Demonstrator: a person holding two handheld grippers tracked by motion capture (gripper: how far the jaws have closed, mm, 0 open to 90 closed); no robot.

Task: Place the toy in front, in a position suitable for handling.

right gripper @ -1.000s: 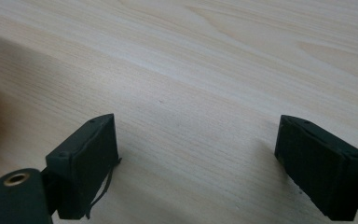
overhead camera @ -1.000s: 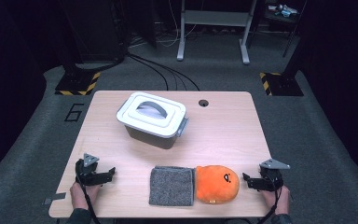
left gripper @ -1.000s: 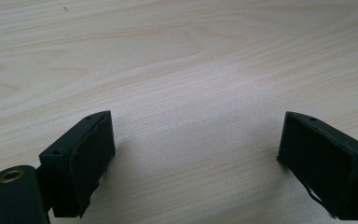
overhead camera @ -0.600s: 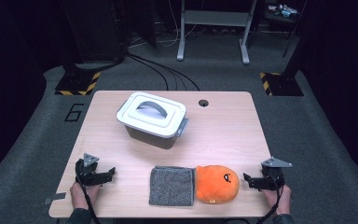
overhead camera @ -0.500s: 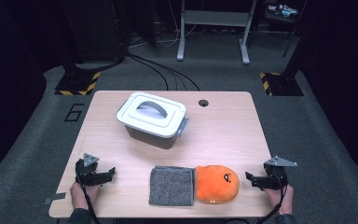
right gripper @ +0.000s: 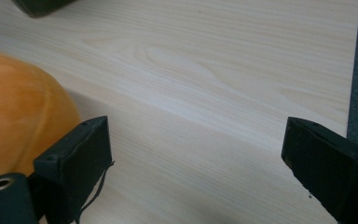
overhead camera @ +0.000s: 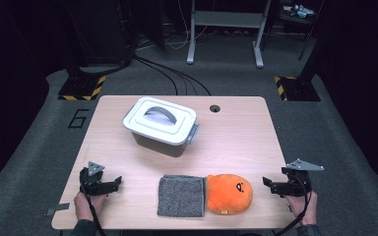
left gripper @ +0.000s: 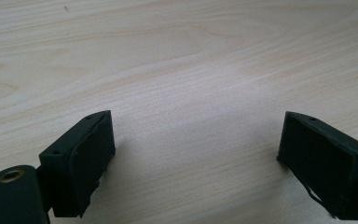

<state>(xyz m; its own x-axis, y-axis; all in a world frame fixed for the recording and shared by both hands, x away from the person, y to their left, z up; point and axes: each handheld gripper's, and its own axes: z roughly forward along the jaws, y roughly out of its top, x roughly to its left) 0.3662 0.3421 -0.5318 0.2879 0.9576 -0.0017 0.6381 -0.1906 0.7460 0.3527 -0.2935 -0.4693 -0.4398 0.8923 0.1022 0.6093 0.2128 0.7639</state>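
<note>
Since the earlier frame, our right gripper [overhead camera: 271,185] has lifted slightly beside the table's [overhead camera: 236,142] right edge, its jaws opening a little further; they stand wide apart with nothing between them. Our left gripper [overhead camera: 114,183] rests near the front left corner, jaws likewise apart over bare wood. Between the two lie a grey cloth [overhead camera: 181,196] and, touching its right side, an orange plush [overhead camera: 229,193]. Farther back stands a lidded bin [overhead camera: 160,126].
</note>
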